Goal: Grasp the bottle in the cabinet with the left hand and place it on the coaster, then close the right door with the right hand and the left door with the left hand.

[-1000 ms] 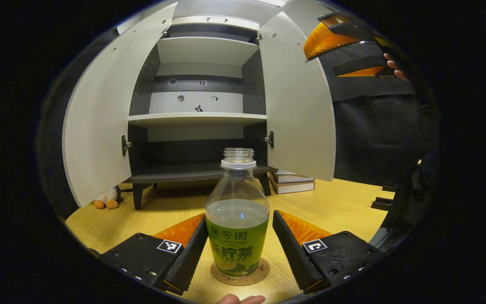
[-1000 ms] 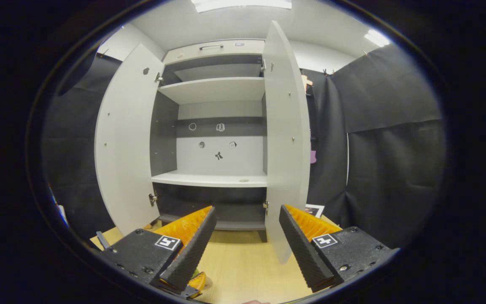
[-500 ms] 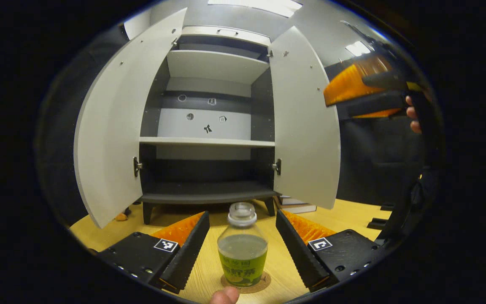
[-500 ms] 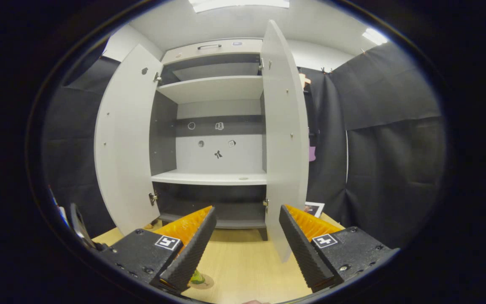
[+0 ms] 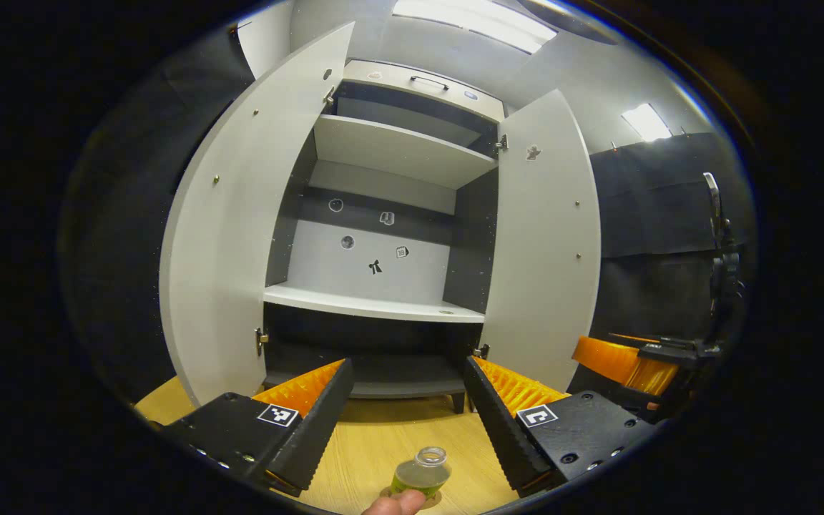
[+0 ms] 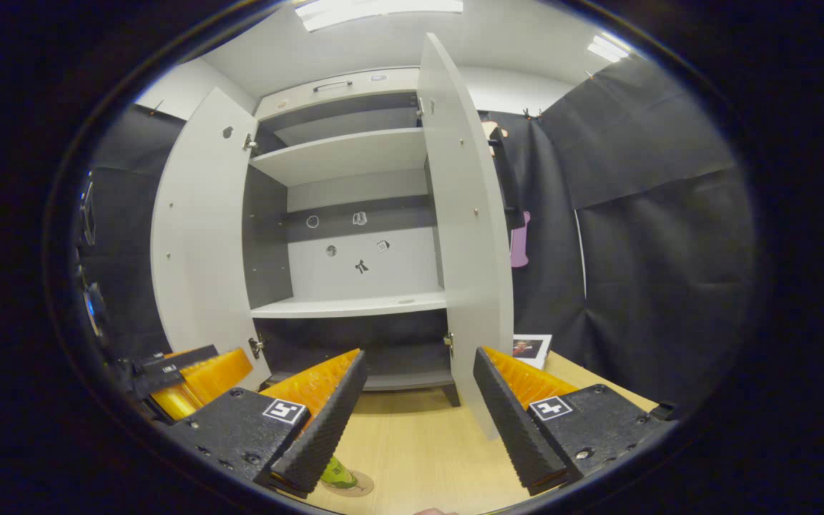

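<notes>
Bottle sits on coaster; both grippers spread, empty. We're on right door: push it shut.

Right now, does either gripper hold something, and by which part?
Nothing is held. The left gripper and right gripper are open; the bottle stands free on the coaster.

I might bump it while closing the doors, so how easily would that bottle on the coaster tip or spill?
The bottle looks like thin clear plastic, only part full, so probably light and easily tipped. It has no cap, so a knock would likely spill. The coaster under it seems thin and flat, adding little steadiness.
</notes>
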A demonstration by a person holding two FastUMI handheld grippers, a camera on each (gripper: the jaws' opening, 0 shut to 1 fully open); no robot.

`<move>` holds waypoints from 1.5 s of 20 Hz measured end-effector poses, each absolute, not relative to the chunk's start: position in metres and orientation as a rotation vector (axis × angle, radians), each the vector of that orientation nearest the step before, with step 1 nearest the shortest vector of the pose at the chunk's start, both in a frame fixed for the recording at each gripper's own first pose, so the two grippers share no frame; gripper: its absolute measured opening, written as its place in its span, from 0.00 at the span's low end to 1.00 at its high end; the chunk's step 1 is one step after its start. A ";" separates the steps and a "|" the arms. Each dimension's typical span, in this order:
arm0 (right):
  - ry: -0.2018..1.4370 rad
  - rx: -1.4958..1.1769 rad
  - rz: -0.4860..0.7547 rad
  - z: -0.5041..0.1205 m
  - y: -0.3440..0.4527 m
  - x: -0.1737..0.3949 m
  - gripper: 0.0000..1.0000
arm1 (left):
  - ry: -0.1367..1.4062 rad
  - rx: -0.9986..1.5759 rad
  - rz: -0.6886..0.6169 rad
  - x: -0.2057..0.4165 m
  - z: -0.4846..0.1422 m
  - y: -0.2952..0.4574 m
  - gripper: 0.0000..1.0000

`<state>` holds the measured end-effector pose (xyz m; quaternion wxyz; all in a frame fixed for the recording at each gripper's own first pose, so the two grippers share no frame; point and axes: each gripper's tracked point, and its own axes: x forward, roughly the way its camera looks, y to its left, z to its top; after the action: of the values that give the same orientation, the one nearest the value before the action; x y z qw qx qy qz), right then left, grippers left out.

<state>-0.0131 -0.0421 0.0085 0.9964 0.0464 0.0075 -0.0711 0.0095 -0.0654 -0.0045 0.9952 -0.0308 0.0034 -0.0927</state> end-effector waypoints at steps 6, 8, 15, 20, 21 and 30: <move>-0.048 0.090 -0.203 0.045 -0.090 -0.021 0.99 | -0.013 0.002 -0.072 0.011 0.006 -0.026 1.00; -0.107 0.029 -0.245 0.085 -0.123 -0.027 0.94 | -0.015 0.002 -0.057 0.006 0.005 -0.021 0.95; -0.218 -0.085 -0.363 0.205 -0.217 -0.033 0.98 | -0.003 -0.004 -0.041 0.005 -0.004 -0.027 0.95; -0.237 -0.075 -0.343 0.241 -0.244 -0.001 0.98 | 0.017 0.001 -0.047 0.002 -0.010 -0.032 0.95; -0.236 -0.073 -0.326 0.243 -0.242 0.009 0.98 | 0.019 0.004 -0.049 0.002 -0.011 -0.034 0.95; -0.195 -0.080 -0.300 0.238 -0.229 0.062 0.96 | 0.054 0.014 -0.077 -0.004 -0.024 -0.040 0.95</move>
<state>0.0618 -0.2289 0.2377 0.9833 -0.0397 -0.0968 -0.1492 -0.0043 -0.0400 -0.0237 0.9989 0.0072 0.0269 -0.0383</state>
